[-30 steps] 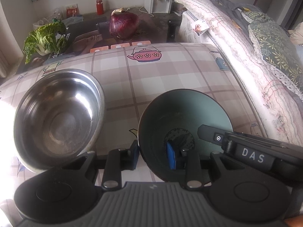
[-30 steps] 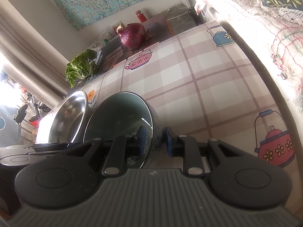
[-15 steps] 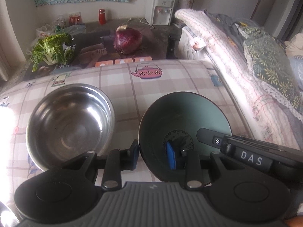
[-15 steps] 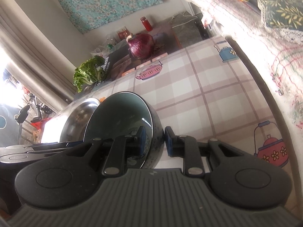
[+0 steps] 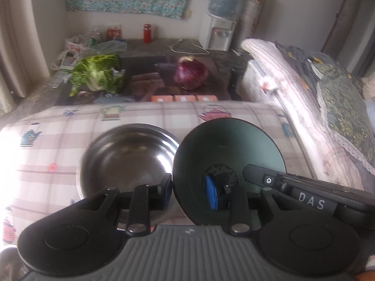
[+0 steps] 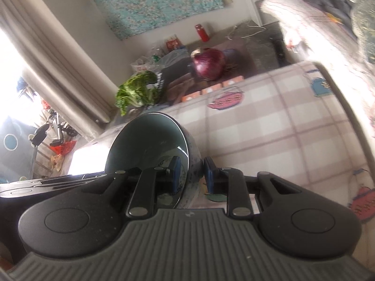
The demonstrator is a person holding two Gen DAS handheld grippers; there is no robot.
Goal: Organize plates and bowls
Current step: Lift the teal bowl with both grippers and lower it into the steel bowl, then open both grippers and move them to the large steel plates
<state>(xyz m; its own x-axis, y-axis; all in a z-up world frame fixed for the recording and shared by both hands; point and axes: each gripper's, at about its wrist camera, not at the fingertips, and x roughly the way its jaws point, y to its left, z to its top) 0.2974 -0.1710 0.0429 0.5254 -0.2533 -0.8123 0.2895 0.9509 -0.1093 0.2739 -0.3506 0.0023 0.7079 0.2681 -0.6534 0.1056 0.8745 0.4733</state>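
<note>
Both grippers are clamping the green bowl (image 5: 228,154): left gripper (image 5: 189,190) is pinching its left rim, right gripper (image 6: 189,175) its right rim (one pad inside, one outside each). They are holding it above the checked cloth (image 5: 54,149), beside and partly overlapping the steel bowl (image 5: 126,157) from the left camera.

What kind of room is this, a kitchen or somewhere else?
Probably a lived-in home room, not a proper kitchen: a water dispenser by the wall, folded quilts beside the teapot-print tablecloth, vegetables on the floor.
</note>
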